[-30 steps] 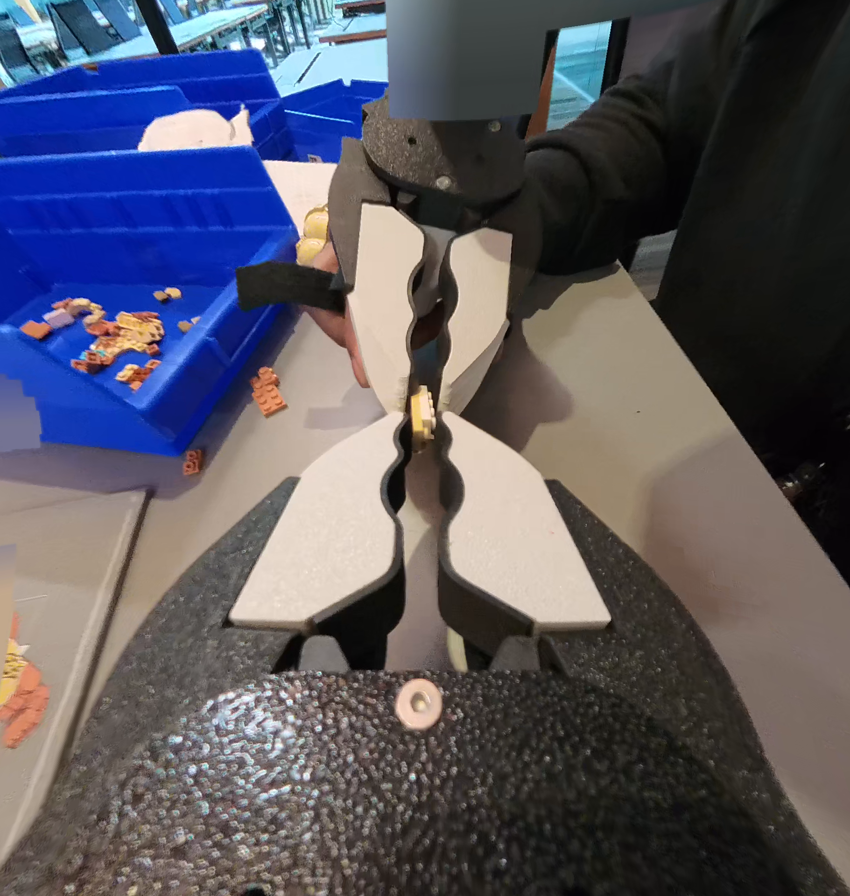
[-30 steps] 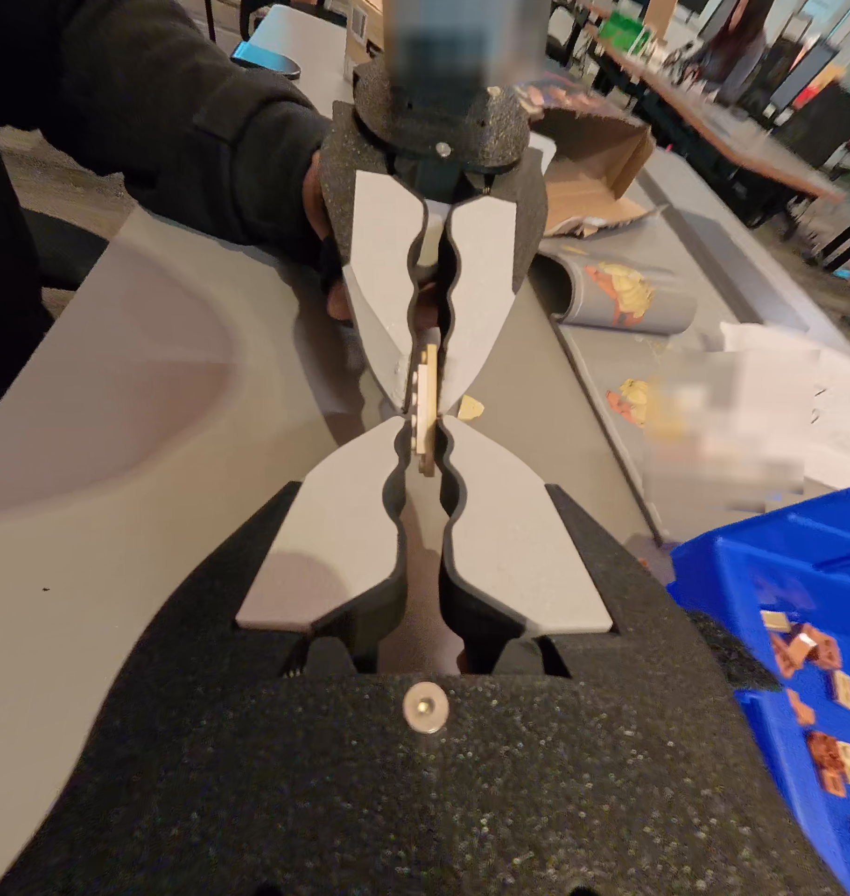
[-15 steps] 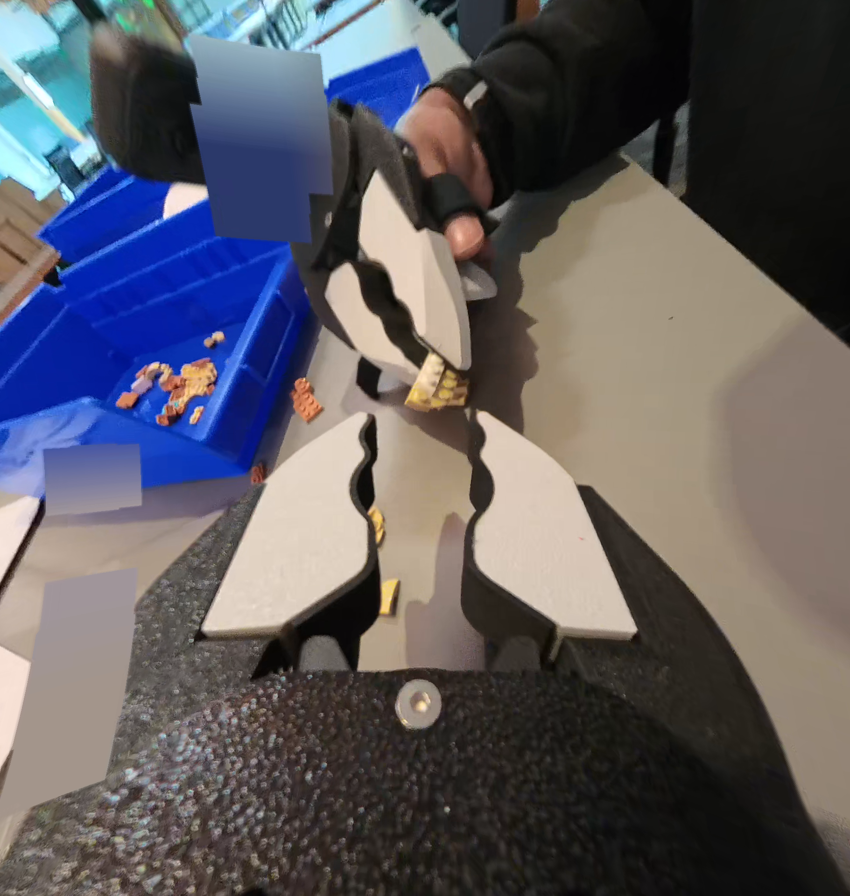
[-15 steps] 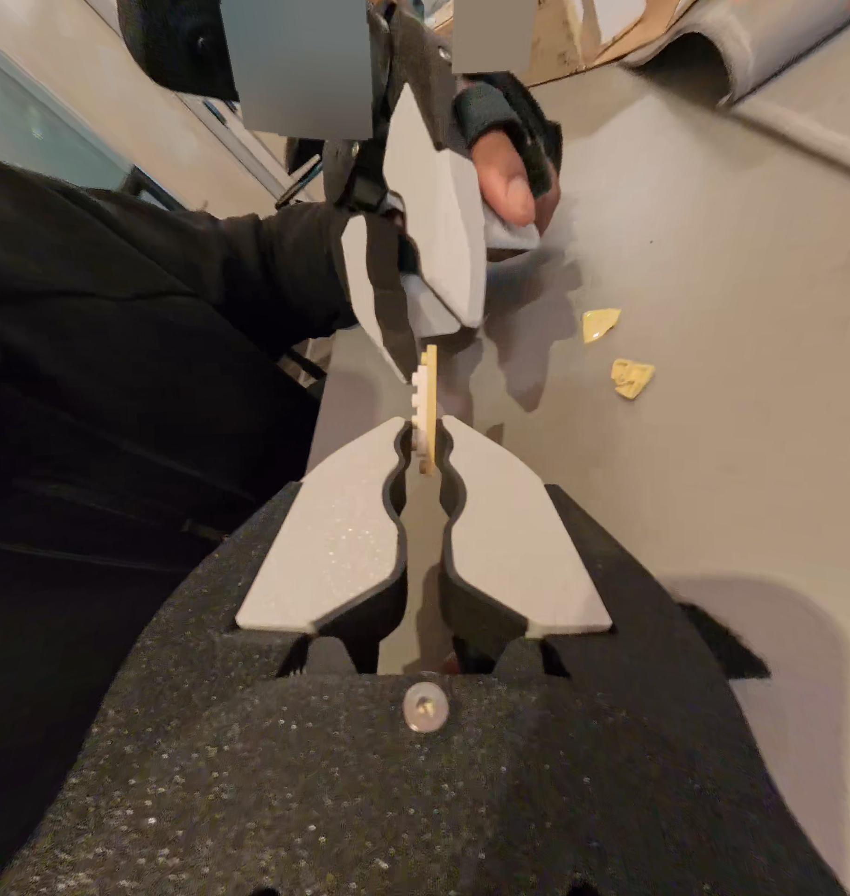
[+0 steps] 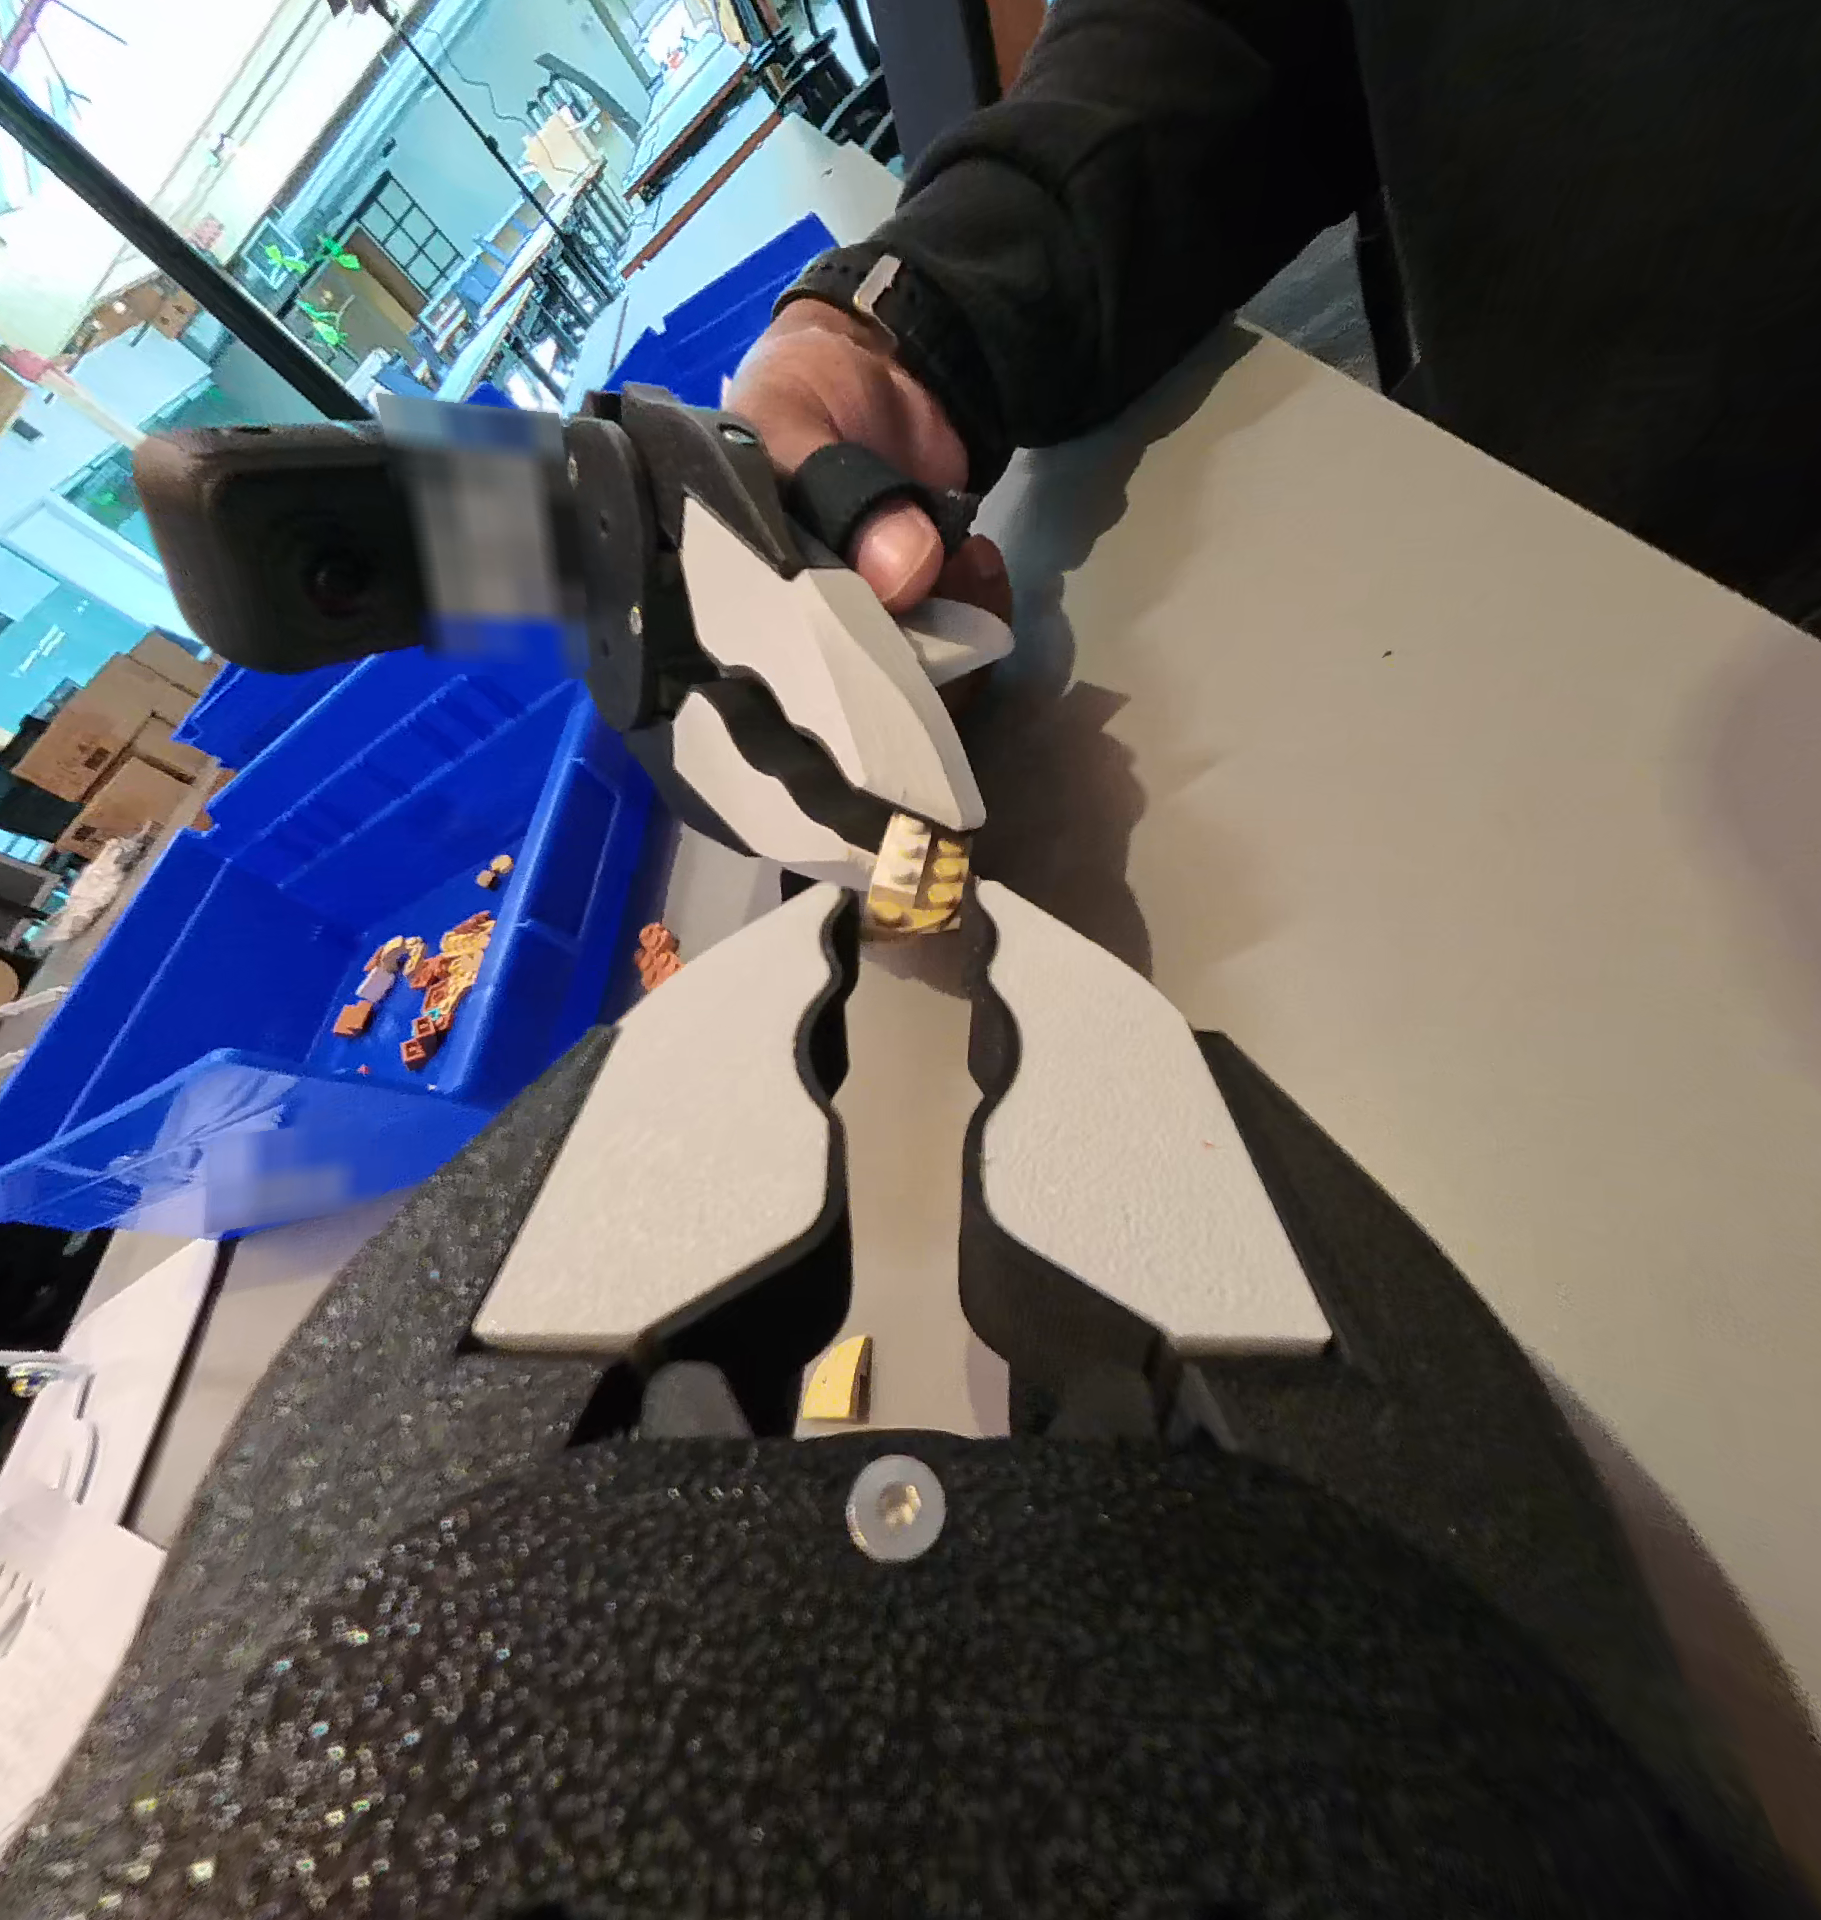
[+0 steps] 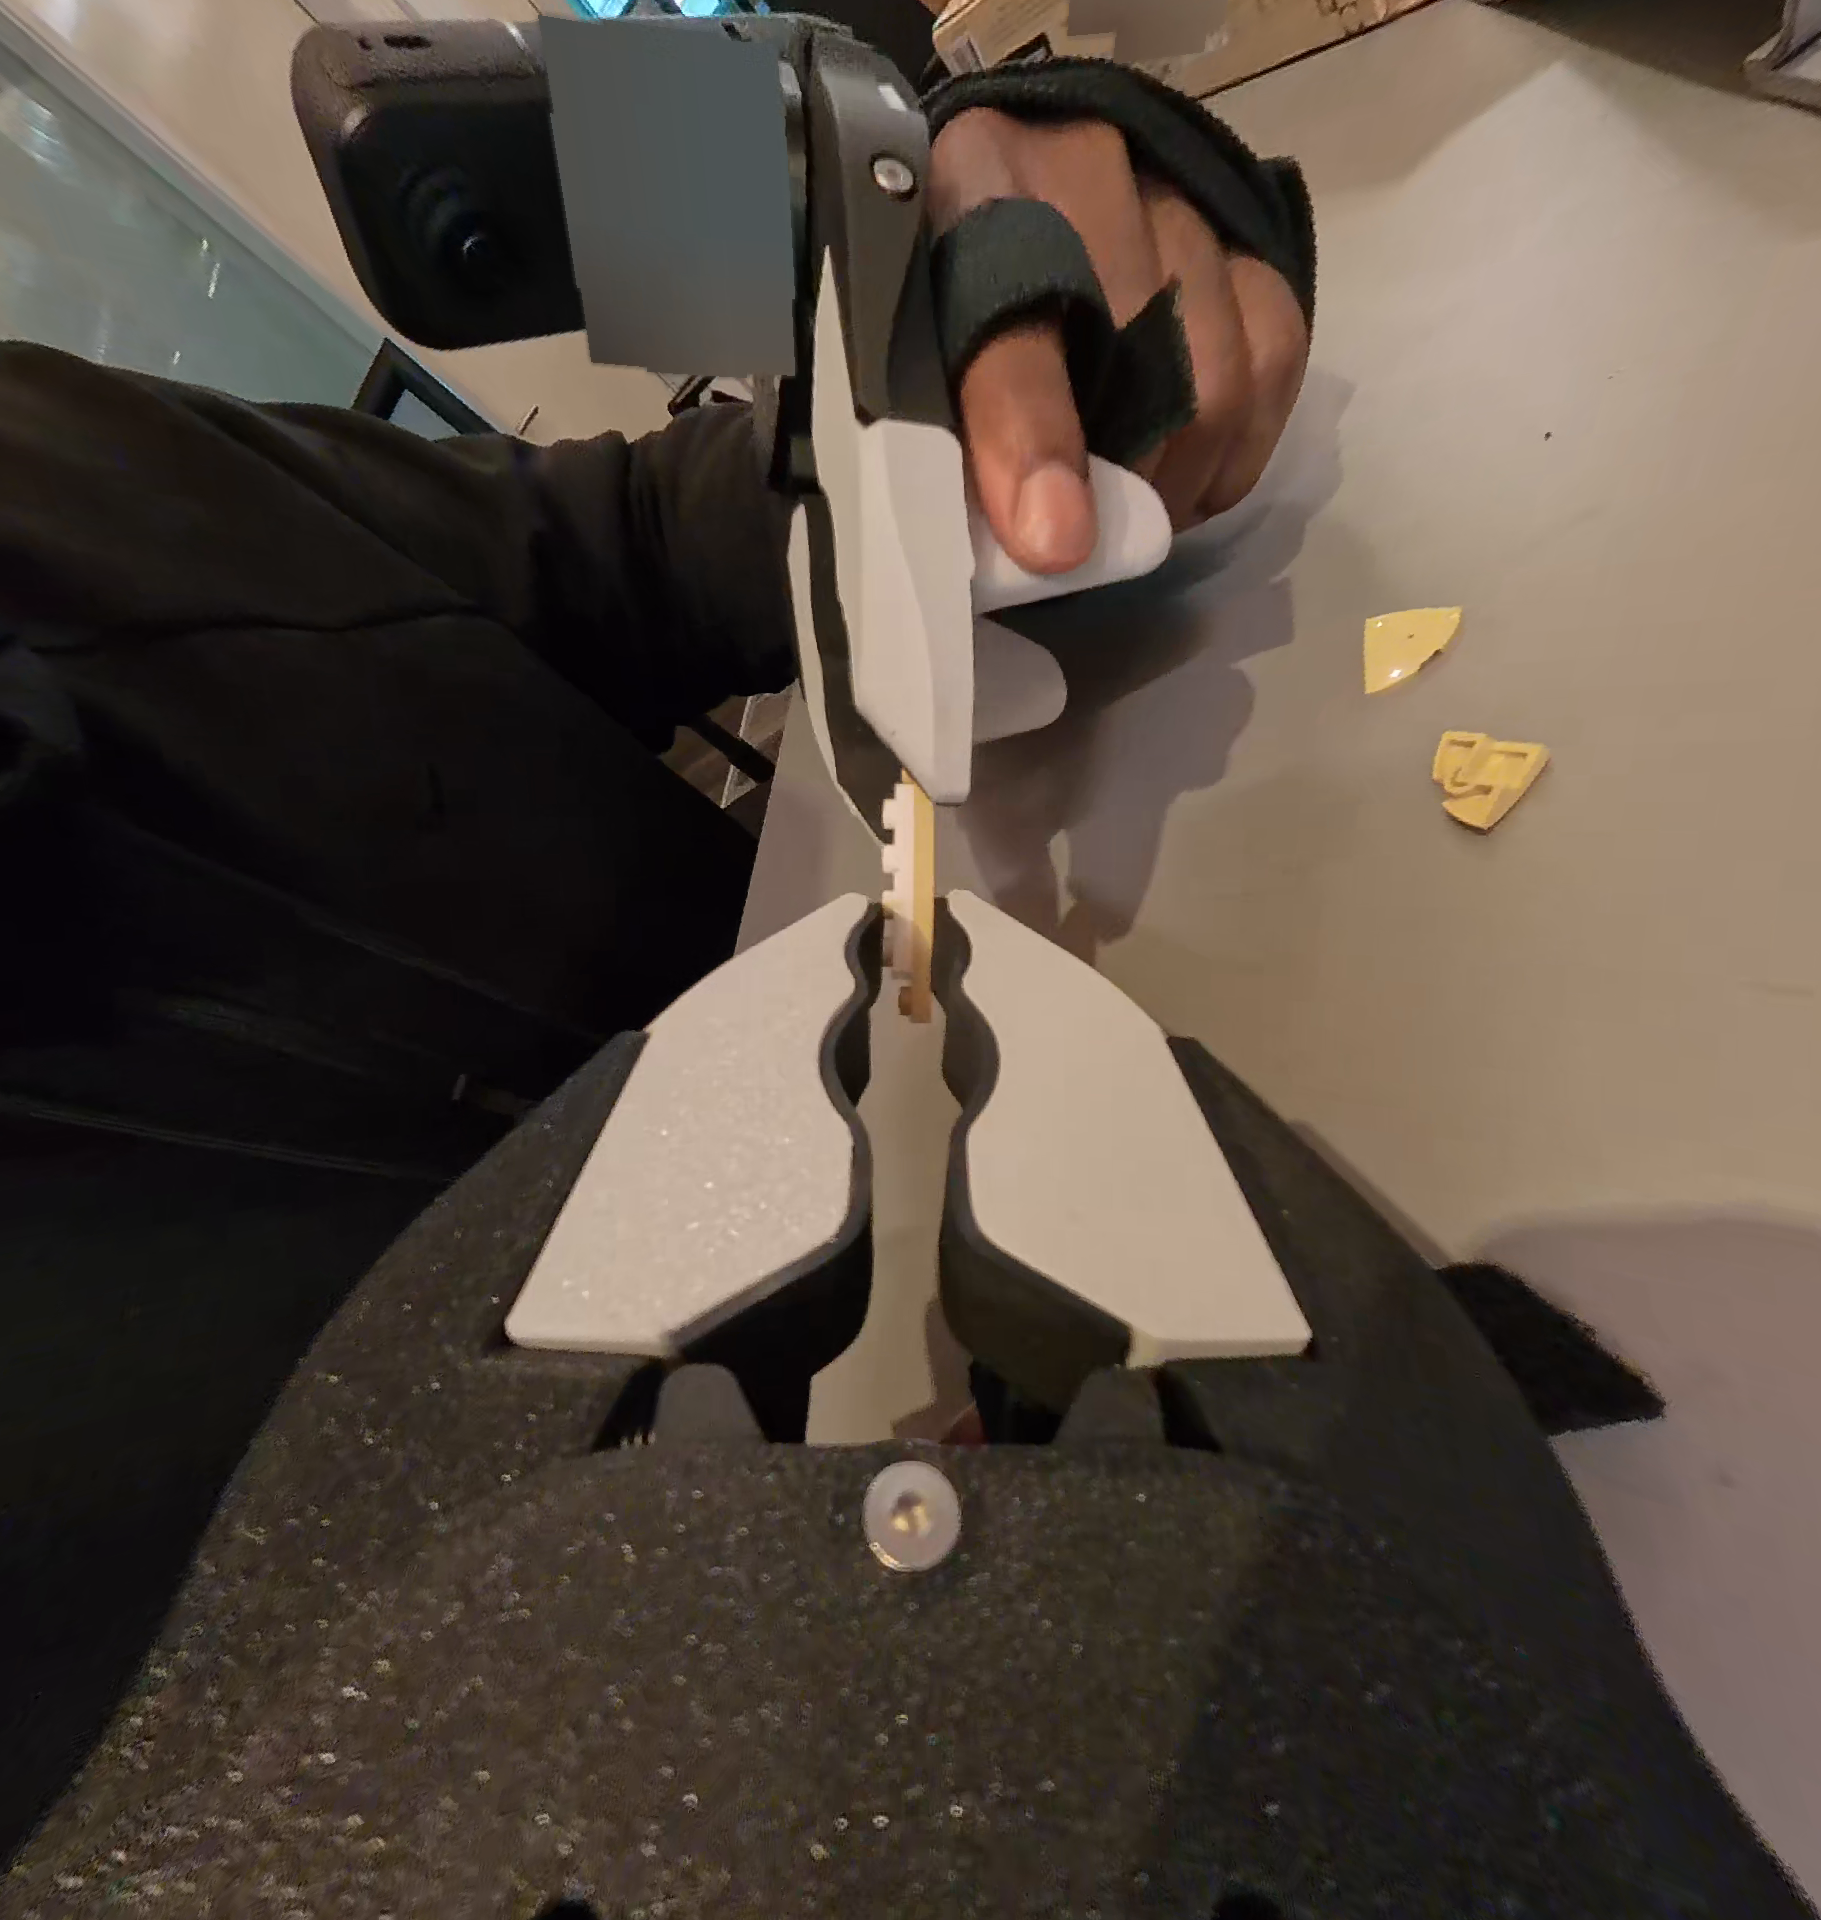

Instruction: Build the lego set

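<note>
in the left wrist view, your left gripper (image 5: 911,914) stood parted, its two pale grey fingers wide of each other, nothing pinched between them. the small yellow studded lego plate assembly (image 5: 918,879) sat just past those fingertips, clamped in the far right gripper (image 5: 916,831), which came in tilted from the upper left with your hand (image 5: 864,457) wrapped round its handle and a thumb pressed on the trigger tab. the risk i judged: closing the left fingers on that piece at a skew could twist it out of the other grip and drop it onto the grey table (image 5: 1457,831). a loose yellow curved lego piece (image 5: 836,1377) lay on the table beneath the gripper's throat; the blue plastic bin (image 5: 293,935) of small orange and tan bricks stood off to the left

in the right wrist view, your right gripper (image 6: 911,914) was clenched on the thin plate, held edge-on and upright, studs facing left. the left gripper's tips (image 6: 911,790) hung at the plate's top edge, whether touching i could not tell. a hard sideways push there could lever the thin plate free. two yellow curved lego pieces (image 6: 1410,646) (image 6: 1488,777) lay apart on the table to the right
</note>
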